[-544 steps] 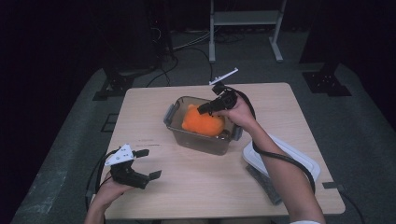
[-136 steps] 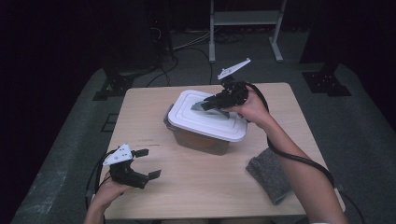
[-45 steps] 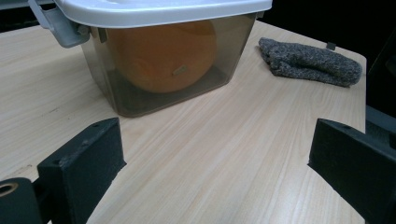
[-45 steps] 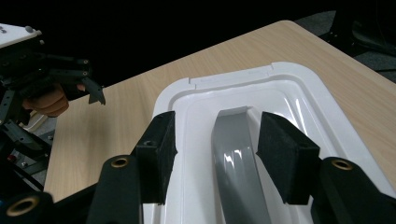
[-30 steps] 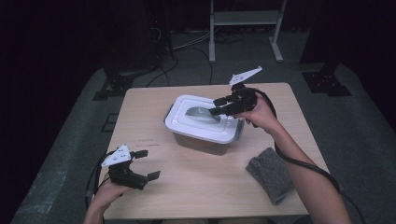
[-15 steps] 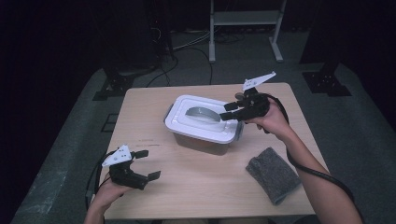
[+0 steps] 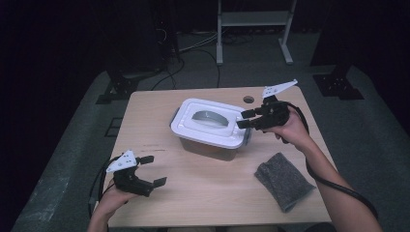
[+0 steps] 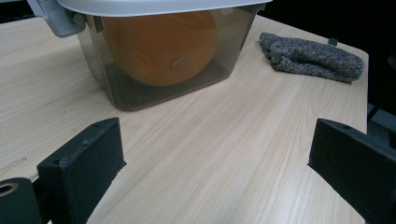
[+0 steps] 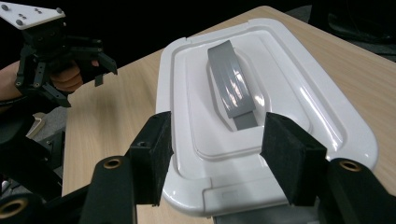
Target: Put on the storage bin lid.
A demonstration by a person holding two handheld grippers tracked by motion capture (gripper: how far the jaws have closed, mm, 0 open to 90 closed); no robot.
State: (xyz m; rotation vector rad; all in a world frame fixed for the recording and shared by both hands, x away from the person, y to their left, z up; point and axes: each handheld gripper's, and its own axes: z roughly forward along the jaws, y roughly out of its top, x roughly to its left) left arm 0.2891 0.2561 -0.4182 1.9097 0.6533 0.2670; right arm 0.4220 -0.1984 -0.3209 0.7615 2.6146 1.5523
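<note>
Lid free; right fingers apart.

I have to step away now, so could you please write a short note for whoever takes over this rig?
Right gripper: jaws open and just widening, nothing between them, at the box's right end.
Left gripper: open, idle near the table's front left corner.
Box: mid-table, orange thing inside, white lid on.
Grey cloth: front right.
Done: lid placed.
Left: end latches look unclipped; check them.
</note>
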